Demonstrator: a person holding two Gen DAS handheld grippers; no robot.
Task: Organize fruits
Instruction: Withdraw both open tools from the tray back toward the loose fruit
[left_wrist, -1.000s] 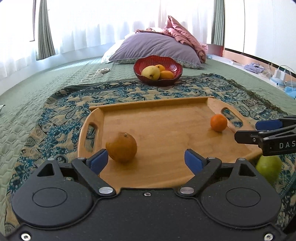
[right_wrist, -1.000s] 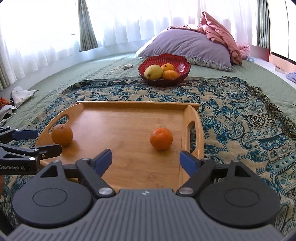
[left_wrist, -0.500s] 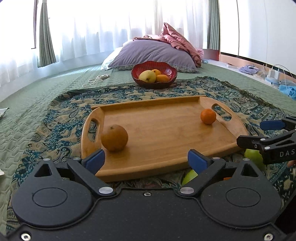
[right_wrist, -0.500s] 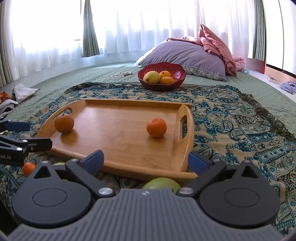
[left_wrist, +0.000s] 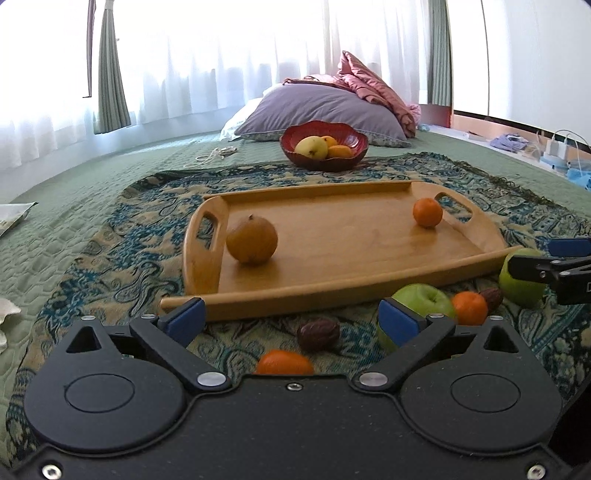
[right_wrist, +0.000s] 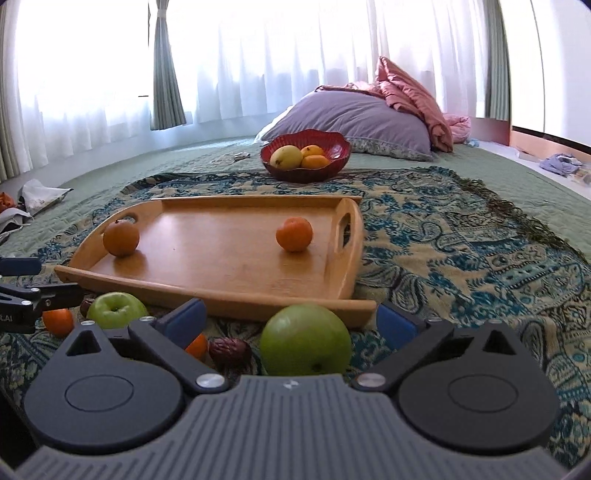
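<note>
Loose fruit (right_wrist: 305, 339) crowds the rug (right_wrist: 461, 251) before the tray (right_wrist: 221, 295).

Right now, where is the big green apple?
In the right wrist view, the big green apple lies on the patterned blanket between the open right gripper fingers, just before the wooden tray.

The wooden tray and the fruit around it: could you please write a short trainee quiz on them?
1. True or false: the wooden tray holds two fruits.
2. Which fruit sits directly ahead, between the open right tongs? A) green apple B) yellow mango C) tangerine
3. Fill in: the fruits not yet on the tray lie on the patterned ____, in front of the tray's near edge.

Key
1. True: a brownish orange near the left handle and a small tangerine near the right one.
2. A: the green apple.
3. Blanket.
</note>
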